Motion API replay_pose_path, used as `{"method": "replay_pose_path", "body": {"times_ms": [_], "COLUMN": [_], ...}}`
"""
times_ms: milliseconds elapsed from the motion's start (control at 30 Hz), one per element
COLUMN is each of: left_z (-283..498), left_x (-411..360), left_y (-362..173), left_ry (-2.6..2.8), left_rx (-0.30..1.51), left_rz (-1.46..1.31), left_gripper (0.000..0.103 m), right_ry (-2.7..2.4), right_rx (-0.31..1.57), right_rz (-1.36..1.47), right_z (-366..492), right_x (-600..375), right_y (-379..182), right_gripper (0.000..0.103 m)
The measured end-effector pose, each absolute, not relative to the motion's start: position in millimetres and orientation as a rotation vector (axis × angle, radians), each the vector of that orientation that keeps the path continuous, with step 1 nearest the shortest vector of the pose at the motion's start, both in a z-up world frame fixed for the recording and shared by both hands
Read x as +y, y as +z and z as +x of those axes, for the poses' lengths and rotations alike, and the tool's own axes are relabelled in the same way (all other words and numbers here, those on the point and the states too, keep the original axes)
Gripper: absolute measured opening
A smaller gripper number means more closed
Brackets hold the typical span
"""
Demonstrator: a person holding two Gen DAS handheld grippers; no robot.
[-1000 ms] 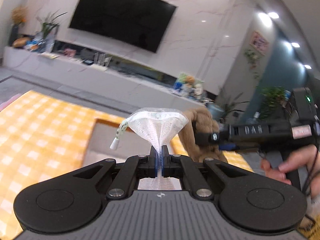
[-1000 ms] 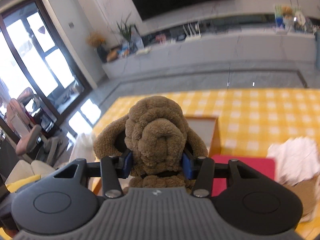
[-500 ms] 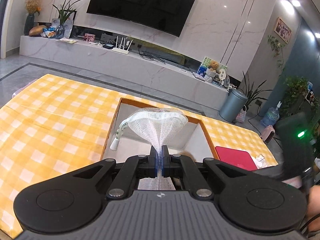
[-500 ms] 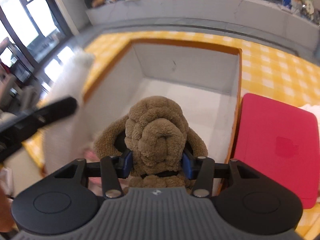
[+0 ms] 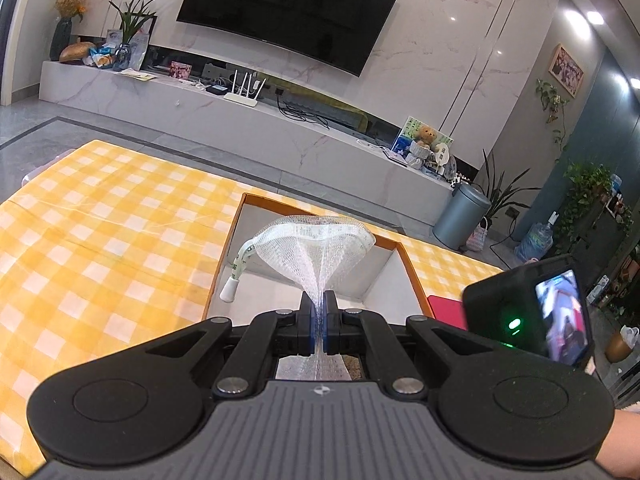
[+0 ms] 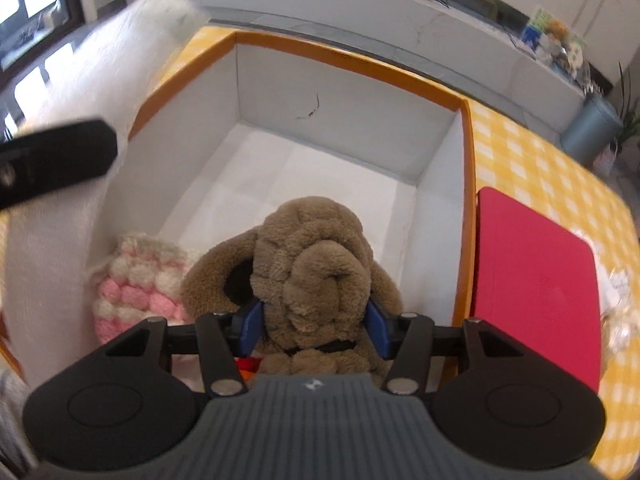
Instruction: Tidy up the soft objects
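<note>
My left gripper [image 5: 319,322] is shut on a white mesh net cloth [image 5: 316,246], which fans out above the fingers over the orange-rimmed white box [image 5: 412,280]. My right gripper [image 6: 314,326] is shut on a brown plush dog [image 6: 316,276], held over the near part of the same box [image 6: 352,60], just above its floor. A pink and white knitted soft item [image 6: 138,280] lies inside the box at its near left corner, next to the dog. The white cloth [image 6: 84,128] and the left gripper's finger [image 6: 56,160] show blurred at the left of the right wrist view.
The box stands on a yellow checked tablecloth [image 5: 100,232]. A red flat pad [image 6: 536,280] lies right of the box, with crumpled white material [image 6: 620,300] beyond it. The right gripper's camera body [image 5: 532,312] shows in the left wrist view. A TV wall and low cabinet are behind.
My right gripper has lowered the plush dog into the box, toward the knitted item. My left gripper has held the mesh cloth and tilted to look down over the box.
</note>
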State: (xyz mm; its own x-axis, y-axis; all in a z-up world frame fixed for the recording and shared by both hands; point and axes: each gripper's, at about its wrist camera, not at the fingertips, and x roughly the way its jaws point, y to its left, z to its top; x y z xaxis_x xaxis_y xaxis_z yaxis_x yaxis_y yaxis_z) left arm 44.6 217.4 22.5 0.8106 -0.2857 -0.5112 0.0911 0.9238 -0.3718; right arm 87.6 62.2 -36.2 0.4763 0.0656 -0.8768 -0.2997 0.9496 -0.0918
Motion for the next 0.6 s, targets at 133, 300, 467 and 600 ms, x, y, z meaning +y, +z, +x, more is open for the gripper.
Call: {"method": "replay_pose_path", "body": {"times_ms": [133, 300, 467, 600], "left_z": [45, 41, 41, 45], "left_x": [216, 213, 211, 201], "left_y": [22, 25, 28, 27], "left_ry": [-0.205, -0.210, -0.217, -0.228], "left_rx": [0.595, 0.581, 0.575, 0.595], "left_rz": [-0.339, -0.321, -0.319, -0.309], "left_gripper": [0.003, 0.003, 0.003, 0.003], "right_ry": [0.228, 0.254, 0.316, 0.328], "right_rx": [1.096, 1.008, 0.972, 0.949], "right_rz": [-0.207, -0.212, -0.124, -0.057], "right_z": [85, 79, 75, 69], "right_x": [64, 62, 40, 7], "right_y": [-34, -16, 14, 32], "right_gripper": [0.054, 0.072, 0.080, 0.083]}}
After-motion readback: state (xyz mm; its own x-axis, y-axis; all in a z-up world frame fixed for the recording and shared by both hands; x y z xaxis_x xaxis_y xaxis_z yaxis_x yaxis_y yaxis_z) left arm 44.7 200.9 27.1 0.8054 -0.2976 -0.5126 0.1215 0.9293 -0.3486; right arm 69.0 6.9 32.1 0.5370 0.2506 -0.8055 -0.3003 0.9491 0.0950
